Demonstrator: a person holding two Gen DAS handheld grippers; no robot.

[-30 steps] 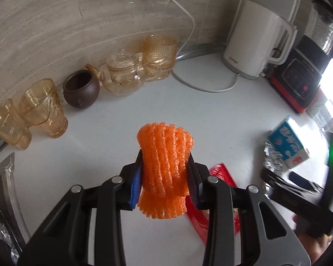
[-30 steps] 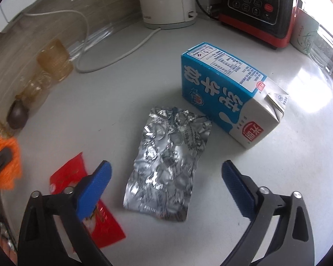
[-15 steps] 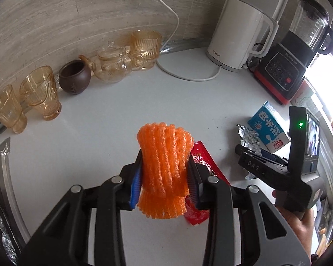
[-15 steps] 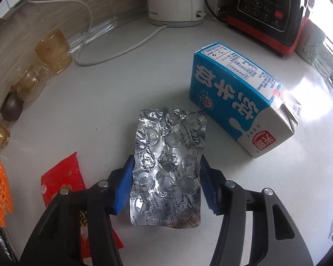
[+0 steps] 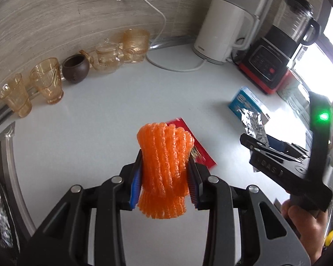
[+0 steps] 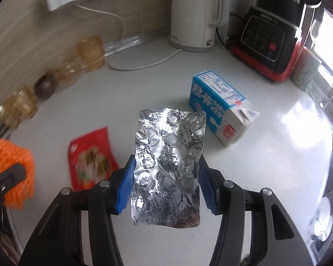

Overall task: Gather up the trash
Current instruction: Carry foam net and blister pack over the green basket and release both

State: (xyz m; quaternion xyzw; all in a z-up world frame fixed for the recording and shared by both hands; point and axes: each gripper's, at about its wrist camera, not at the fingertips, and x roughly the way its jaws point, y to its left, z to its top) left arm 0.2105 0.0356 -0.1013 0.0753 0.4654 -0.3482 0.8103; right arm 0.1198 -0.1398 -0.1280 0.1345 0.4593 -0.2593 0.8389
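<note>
My left gripper (image 5: 164, 182) is shut on an orange foam fruit net (image 5: 164, 161), held above the white counter. My right gripper (image 6: 166, 181) is shut on a crumpled silver blister pack (image 6: 168, 166), lifted clear of the counter; the same pack (image 5: 253, 122) shows in the left wrist view at the right gripper's tip. A red snack wrapper (image 6: 90, 157) lies flat on the counter between the two grippers. A blue and white milk carton (image 6: 219, 106) lies on its side behind the blister pack. The orange net (image 6: 13, 170) appears at the left edge of the right wrist view.
Along the back wall stand amber glasses (image 5: 47, 79), a brown pot (image 5: 75, 69), a glass teapot (image 5: 105, 57), a white kettle (image 5: 219, 31) with its cord, and a black and red blender (image 5: 279, 53). A hand (image 5: 304, 223) grips the right tool. A metal edge (image 5: 8, 150) borders the counter at left.
The right gripper's jaws closed on the blister pack and raised it off the counter. The left gripper carried the net back and up, so more of the counter and wall shows.
</note>
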